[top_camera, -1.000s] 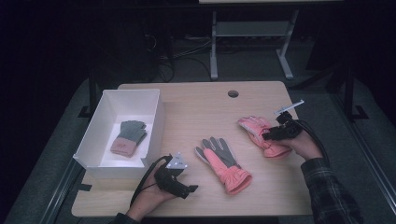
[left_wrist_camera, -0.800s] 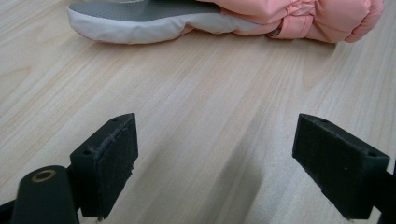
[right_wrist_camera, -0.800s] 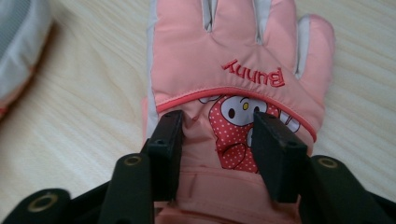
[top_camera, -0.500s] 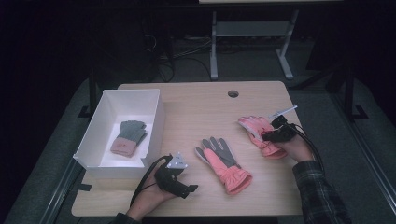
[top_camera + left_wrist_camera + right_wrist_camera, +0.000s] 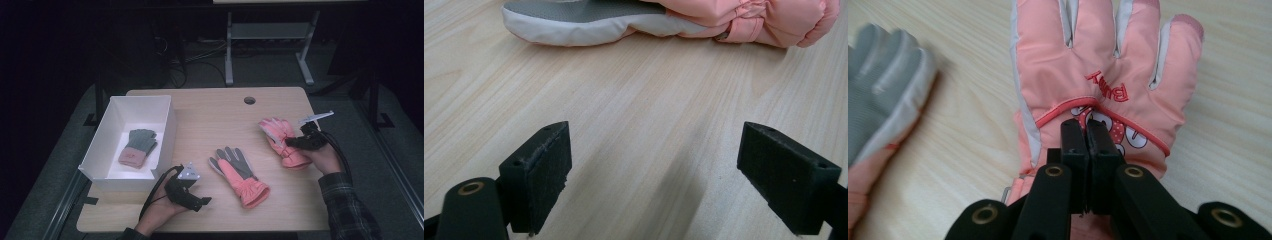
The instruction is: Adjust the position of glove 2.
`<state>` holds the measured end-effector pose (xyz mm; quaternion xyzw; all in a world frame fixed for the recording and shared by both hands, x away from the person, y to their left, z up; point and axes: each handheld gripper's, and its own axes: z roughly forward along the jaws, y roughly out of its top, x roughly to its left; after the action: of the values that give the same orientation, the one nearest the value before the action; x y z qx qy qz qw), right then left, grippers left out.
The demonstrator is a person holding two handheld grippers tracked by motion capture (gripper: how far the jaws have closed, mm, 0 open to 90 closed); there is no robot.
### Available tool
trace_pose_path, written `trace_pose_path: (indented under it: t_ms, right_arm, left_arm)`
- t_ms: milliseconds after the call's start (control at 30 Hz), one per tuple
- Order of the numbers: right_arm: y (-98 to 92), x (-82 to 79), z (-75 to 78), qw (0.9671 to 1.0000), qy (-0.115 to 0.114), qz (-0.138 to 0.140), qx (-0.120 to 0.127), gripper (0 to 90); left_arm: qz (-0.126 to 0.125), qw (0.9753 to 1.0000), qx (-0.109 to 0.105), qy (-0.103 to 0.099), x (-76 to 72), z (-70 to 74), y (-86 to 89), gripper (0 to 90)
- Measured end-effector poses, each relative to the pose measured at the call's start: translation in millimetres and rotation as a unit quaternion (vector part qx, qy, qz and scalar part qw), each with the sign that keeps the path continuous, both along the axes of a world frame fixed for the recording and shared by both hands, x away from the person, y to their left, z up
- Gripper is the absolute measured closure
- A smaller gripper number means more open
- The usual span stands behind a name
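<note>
1. Tongs, left gripper [image 5: 202, 202]: jaws spread wide and empty over bare wood, just in front of the white box [image 5: 167, 131], near its front right corner. Right gripper [image 5: 1086, 131]: jaws clenched on a small pinch of fabric on the back of the pink glove [image 5: 1098, 65], well to the right of the box.
2. White box: one, on the table [image 5: 210, 112] at its left side.
3. Knit glove [image 5: 138, 146]: one, grey with a pink cuff, lying flat inside the box.
4. Grey-palmed glove [image 5: 237, 170]: one, palm up, to the right of the box, between it and the pink glove; padded pink cuff toward the person.
5. Pink glove: one, back upward, farthest from the box, flat on the wood.
6. Handling, judged: the pink glove looks light, soft and padded, not fragile; its smooth shell may slide out of a shallow pinch and it will droop when lifted. A deeper bite at the gathered cuff or the wrist seam would likely hold better.
7. Count: three gloves, one box, two grippers.
</note>
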<state>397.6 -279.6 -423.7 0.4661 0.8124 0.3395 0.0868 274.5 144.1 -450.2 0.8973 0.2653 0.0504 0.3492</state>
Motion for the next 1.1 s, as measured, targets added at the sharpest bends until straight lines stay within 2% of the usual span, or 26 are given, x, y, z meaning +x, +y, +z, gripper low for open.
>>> trace_pose_path:
  t_ms: [167, 233, 433, 667, 833, 967, 1100]
  right_arm:
    - [-1.7, -10.8, 14.6, 0.9995, -0.017, 0.004, 0.025, 88.5]
    - [0.1, -15.8, 20.8, 0.9991, -0.017, 0.004, 0.037, 88.5]
    - [7.5, -30.3, 35.9, 0.9983, -0.021, 0.014, 0.052, 88.4]
    - [29.5, -50.1, 51.7, 0.9962, -0.022, 0.042, 0.073, 88.4]
    - [43.7, -59.2, 56.5, 0.9946, -0.014, 0.060, 0.083, 88.3]
    - [59.1, -64.7, 58.6, 0.9937, -0.007, 0.075, 0.083, 88.3]
    - [72.9, -69.8, 61.2, 0.9925, 0.000, 0.085, 0.088, 88.3]
  left_arm:
    - [0.003, 1.0000, -0.004, 0.001, -0.2, 0.5, -0.5, 13.9]
    - [0.002, 1.0000, -0.004, 0.001, 0.0, 0.5, -0.6, 13.9]
    - [0.000, 1.0000, -0.002, -0.002, 0.0, 1.0, 0.7, 13.9]
    - [-0.001, 1.0000, -0.001, -0.005, -0.1, 2.0, 0.3, 13.9]
    - [0.002, 1.0000, -0.007, -0.004, -0.9, 1.1, -1.5, 13.9]
    - [-0.003, 1.0000, 0.001, -0.006, -1.2, 2.2, -0.6, 13.9]
    - [0.000, 1.0000, -0.006, -0.005, -1.3, 2.0, -1.1, 13.9]
